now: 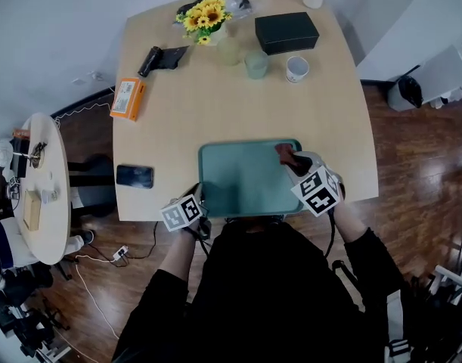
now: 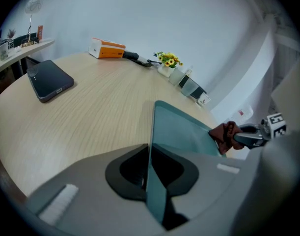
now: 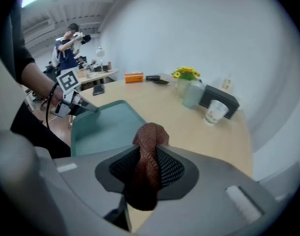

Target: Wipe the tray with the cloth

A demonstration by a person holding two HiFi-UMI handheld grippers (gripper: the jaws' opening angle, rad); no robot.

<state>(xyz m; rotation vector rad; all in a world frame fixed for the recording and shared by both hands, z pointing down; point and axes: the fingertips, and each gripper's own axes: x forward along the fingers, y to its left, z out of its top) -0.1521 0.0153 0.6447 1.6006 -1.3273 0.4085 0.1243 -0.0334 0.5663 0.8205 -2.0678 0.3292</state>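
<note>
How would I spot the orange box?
Start at the big wooden table and go to its left edge, past the green tray and the black phone. The orange box lies there. Nothing else on the table is bright orange.

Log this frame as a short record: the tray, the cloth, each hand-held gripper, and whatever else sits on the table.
item to wipe: teal tray, at the near edge of the table
left hand-held gripper: shut on the tray's near left edge
right hand-held gripper: shut on the brown cloth, at the tray's far right corner
cloth touching tray: cannot tell
also on table: phone, orange box, flowers, black box, cup
</note>
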